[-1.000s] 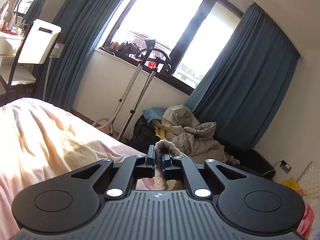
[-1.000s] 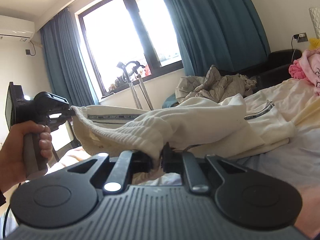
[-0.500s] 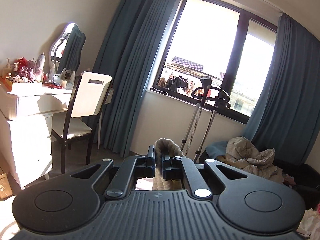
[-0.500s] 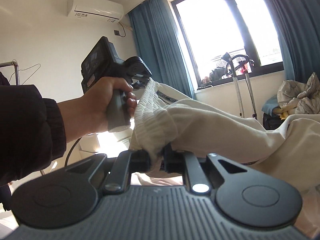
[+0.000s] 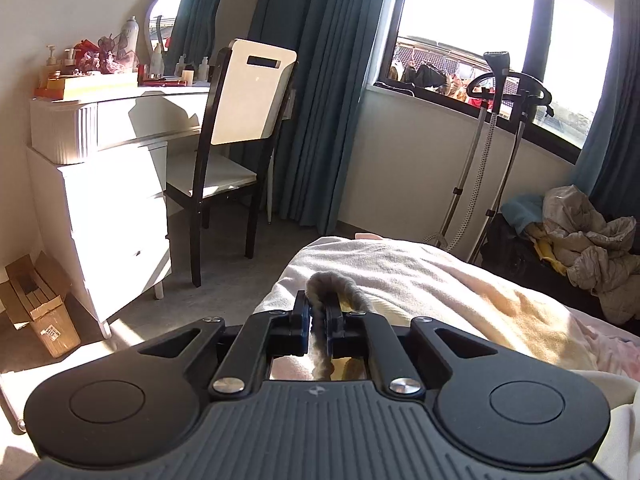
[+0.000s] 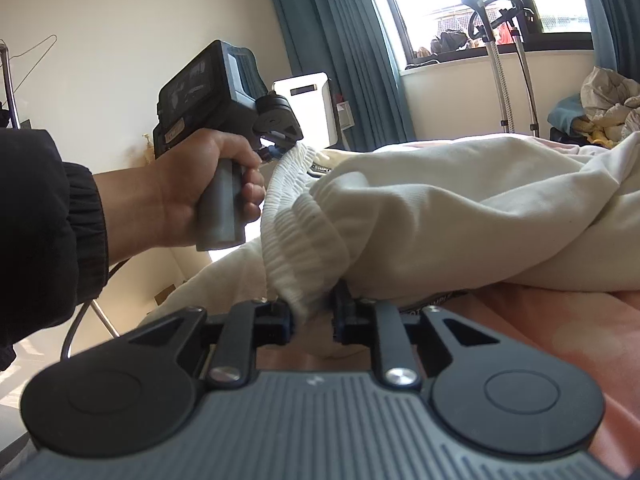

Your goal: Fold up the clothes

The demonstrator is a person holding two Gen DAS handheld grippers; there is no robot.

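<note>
Two grippers, one garment: the left gripper (image 5: 317, 314) and the right gripper (image 6: 313, 314) each pinch the ribbed waistband of cream sweatpants (image 6: 460, 216), jaws nearly closed on the cloth. The garment hangs stretched between them, its legs trailing toward 3 o'clock across the pink-sheeted bed (image 6: 560, 336). The person's left hand (image 6: 200, 196) grips its handle at 10 o'clock. It looks like a spreading or aligning step; next likely calls for keeping both pinches firm.
</note>
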